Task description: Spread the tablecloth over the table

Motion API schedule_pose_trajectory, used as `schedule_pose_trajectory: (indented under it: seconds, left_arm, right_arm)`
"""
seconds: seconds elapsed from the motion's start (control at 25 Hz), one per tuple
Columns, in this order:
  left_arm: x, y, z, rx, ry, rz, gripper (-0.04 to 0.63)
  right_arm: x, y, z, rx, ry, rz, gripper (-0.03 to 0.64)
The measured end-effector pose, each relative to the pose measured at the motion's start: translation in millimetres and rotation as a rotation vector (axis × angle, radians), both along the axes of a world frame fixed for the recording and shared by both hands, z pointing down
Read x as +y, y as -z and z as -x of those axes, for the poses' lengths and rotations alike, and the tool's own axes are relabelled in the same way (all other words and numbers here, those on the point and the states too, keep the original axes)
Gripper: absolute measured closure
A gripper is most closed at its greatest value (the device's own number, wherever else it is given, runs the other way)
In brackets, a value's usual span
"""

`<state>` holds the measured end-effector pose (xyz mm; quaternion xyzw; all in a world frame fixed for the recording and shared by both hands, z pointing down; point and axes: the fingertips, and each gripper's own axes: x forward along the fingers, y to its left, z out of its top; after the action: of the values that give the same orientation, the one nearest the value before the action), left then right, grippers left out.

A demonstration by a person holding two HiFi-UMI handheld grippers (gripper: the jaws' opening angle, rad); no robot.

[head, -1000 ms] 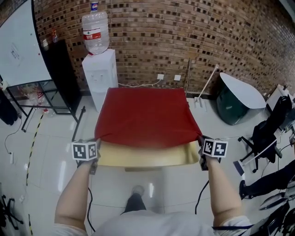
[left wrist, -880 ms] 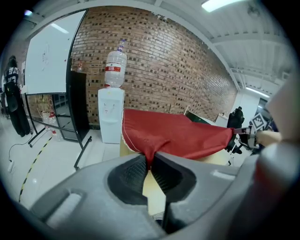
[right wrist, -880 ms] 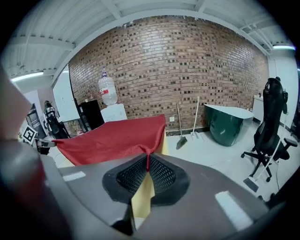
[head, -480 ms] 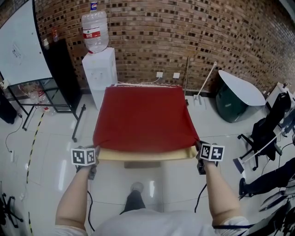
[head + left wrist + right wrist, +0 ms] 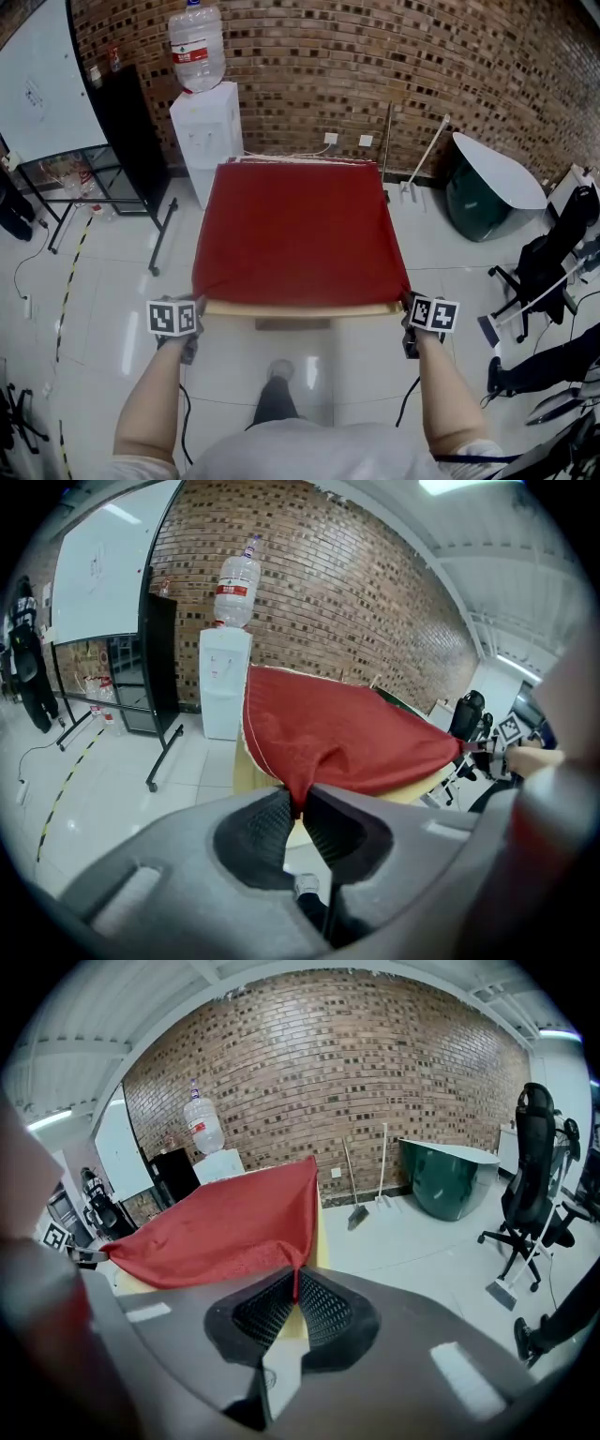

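Note:
A red tablecloth (image 5: 298, 232) lies over a pale yellow table (image 5: 300, 308), of which only a thin strip shows at the near edge. My left gripper (image 5: 194, 317) is shut on the cloth's near left corner (image 5: 296, 794). At the near right corner (image 5: 297, 1274), my right gripper (image 5: 406, 314) is shut on the cloth too. Both grippers hang just off the table's near corners, and the cloth (image 5: 347, 738) stretches taut between them. In the right gripper view the cloth (image 5: 225, 1227) drapes over the table's side.
A white water dispenser (image 5: 206, 136) with a bottle stands behind the table at the brick wall. A black cabinet (image 5: 127, 145) and a whiteboard (image 5: 42, 89) are at left. A green tub (image 5: 487, 192) and office chairs (image 5: 553, 262) are at right. White tiled floor surrounds the table.
Both grippers have drawn the cloth's near edge toward me and downward. The bare yellow strip of table has shrunk to a thin line, and the cloth lies flatter.

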<state>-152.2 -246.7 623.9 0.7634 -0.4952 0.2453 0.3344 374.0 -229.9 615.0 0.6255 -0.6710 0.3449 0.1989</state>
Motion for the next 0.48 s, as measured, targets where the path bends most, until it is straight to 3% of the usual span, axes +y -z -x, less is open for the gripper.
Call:
schedule_pose_trajectory:
  seconds: [0.24,0.48]
  left_arm:
    - [13.1,-15.3,2.8,-0.022,-0.002,0.028,0.572]
    - [20.6,-24.0,-0.1,0.0,0.017,0.052,0.572]
  right_arm:
    - [16.0,-19.2,-0.4,-0.004,-0.01,0.022,0.601]
    - [21.7,-28.8,-4.7,0.004,-0.016,0.032,0.6]
